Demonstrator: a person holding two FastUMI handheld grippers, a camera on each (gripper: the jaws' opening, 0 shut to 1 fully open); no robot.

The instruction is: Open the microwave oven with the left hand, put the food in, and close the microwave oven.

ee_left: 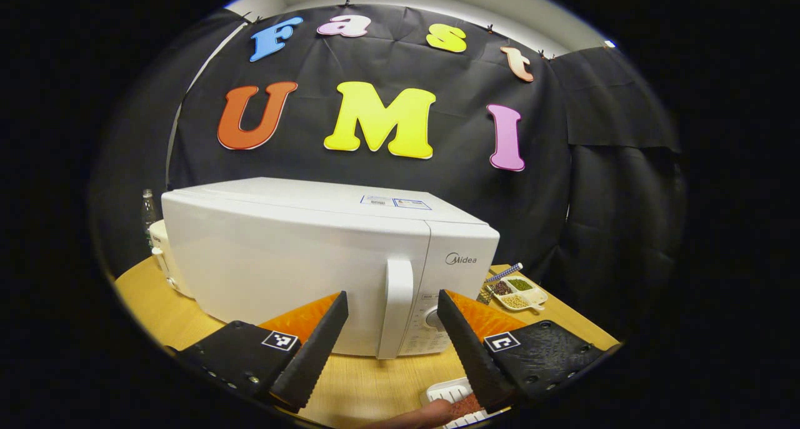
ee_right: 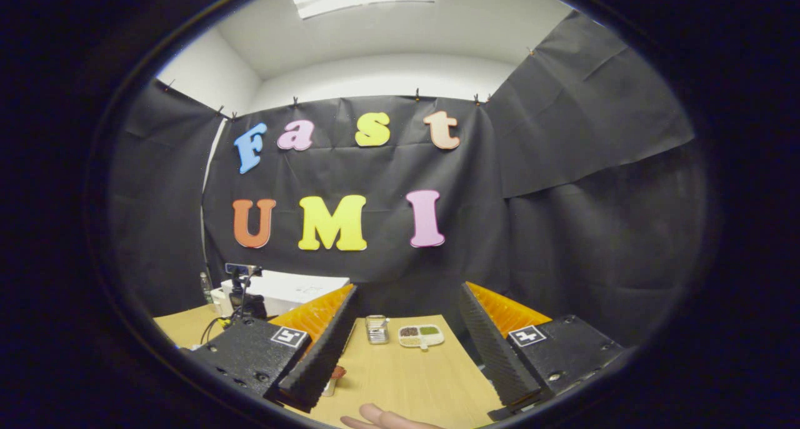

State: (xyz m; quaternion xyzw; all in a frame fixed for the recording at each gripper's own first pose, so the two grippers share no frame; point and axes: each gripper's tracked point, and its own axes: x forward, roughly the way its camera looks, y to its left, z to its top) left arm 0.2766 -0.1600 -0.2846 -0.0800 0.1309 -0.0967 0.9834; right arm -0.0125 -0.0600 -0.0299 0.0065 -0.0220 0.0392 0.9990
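The white microwave (ee_left: 300,260) stands on the wooden table (ee_left: 375,379) with its door shut and a vertical white handle (ee_left: 397,307) at the door's right edge. My left gripper (ee_left: 394,351) is open, a short way in front of the handle and touching nothing. At the bottom edge lies a white ridged tray (ee_left: 445,393) with reddish-brown food (ee_left: 465,407), partly hidden by my finger. My right gripper (ee_right: 406,357) is open and empty above the table (ee_right: 412,379). The microwave's top (ee_right: 294,289) shows far left in the right gripper view.
A divided dish of grains (ee_left: 519,291) and a striped stick (ee_left: 505,271) lie right of the microwave. A bottle (ee_left: 148,210) and a white appliance (ee_left: 159,247) stand behind its left side. The grain dish (ee_right: 420,335) sits beside a small glass (ee_right: 375,329). A fingertip (ee_right: 381,418) shows at the bottom.
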